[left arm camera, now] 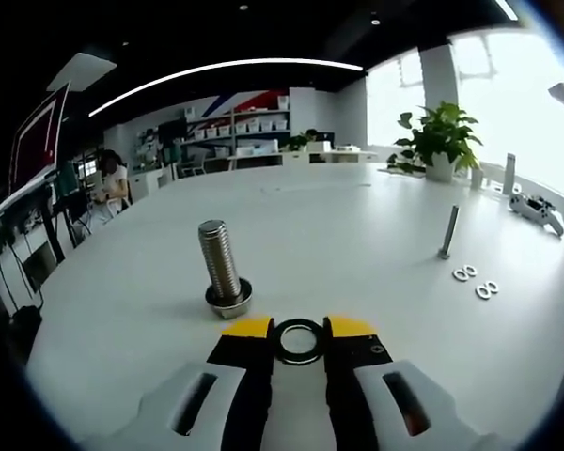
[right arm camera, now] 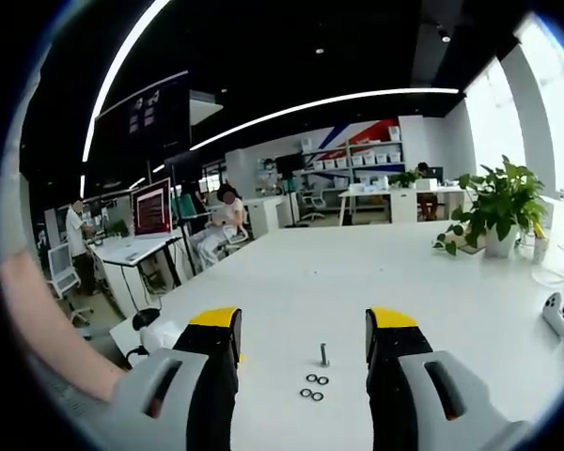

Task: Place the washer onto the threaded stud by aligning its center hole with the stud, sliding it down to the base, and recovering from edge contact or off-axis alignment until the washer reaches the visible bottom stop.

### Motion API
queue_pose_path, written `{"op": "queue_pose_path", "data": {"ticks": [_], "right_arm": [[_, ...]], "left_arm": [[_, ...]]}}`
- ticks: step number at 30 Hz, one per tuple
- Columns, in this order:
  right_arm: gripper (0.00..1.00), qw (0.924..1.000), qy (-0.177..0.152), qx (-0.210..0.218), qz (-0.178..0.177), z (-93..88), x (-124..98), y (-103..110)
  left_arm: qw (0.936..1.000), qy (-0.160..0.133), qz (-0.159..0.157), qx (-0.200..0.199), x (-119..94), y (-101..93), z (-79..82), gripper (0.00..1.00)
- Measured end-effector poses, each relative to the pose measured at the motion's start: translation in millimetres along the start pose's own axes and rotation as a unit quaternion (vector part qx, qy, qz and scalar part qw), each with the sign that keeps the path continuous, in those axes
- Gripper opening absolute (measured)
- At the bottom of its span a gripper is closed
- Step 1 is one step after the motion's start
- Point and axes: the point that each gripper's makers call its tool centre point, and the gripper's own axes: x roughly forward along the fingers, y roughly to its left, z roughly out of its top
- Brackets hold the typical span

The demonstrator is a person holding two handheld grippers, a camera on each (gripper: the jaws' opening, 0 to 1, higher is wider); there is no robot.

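A thick threaded stud (left arm camera: 220, 258) stands upright on its flanged base (left arm camera: 228, 299) on the white table (left arm camera: 338, 216). Just right of and nearer than it, my left gripper (left arm camera: 299, 331) is shut on a dark metal washer (left arm camera: 298, 341), held flat between the yellow fingertips (left arm camera: 247, 328). The washer is beside the stud, not over it. In the right gripper view my right gripper (right arm camera: 304, 324) stands open above the table with nothing between its fingers; a thin stud (right arm camera: 324, 355) and several small washers (right arm camera: 312, 386) lie far below it.
A slim upright stud (left arm camera: 448, 231) and several white washers (left arm camera: 477, 281) lie at the right of the table. A potted plant (left arm camera: 436, 141), a game controller (left arm camera: 536, 210), shelves and seated people are farther off. A person's arm (right arm camera: 47, 329) shows at left.
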Motion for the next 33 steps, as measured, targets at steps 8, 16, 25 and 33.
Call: {"op": "queue_pose_path", "data": {"ticks": [8,16,25,33], "right_arm": [[0.56,1.0,-0.002,0.0,-0.001,0.3,-0.2,-1.6],[0.56,1.0,-0.002,0.001,-0.001,0.4,-0.4,-1.5],[0.56,1.0,-0.002,0.001,-0.001,0.4,-1.2,-0.4],[0.56,1.0,-0.003,0.001,-0.001,0.9,-1.3,-0.5]], "left_arm": [[0.9999,0.008,0.005,-0.004,-2.7,-0.4,-7.2,0.22],[1.0,0.003,0.001,-0.001,-1.3,-2.5,-7.3,0.26],[1.0,-0.006,-0.003,0.001,-2.1,-4.3,-6.7,0.22],[1.0,0.006,-0.003,-0.003,-2.7,-4.4,-5.8,0.22]]}}
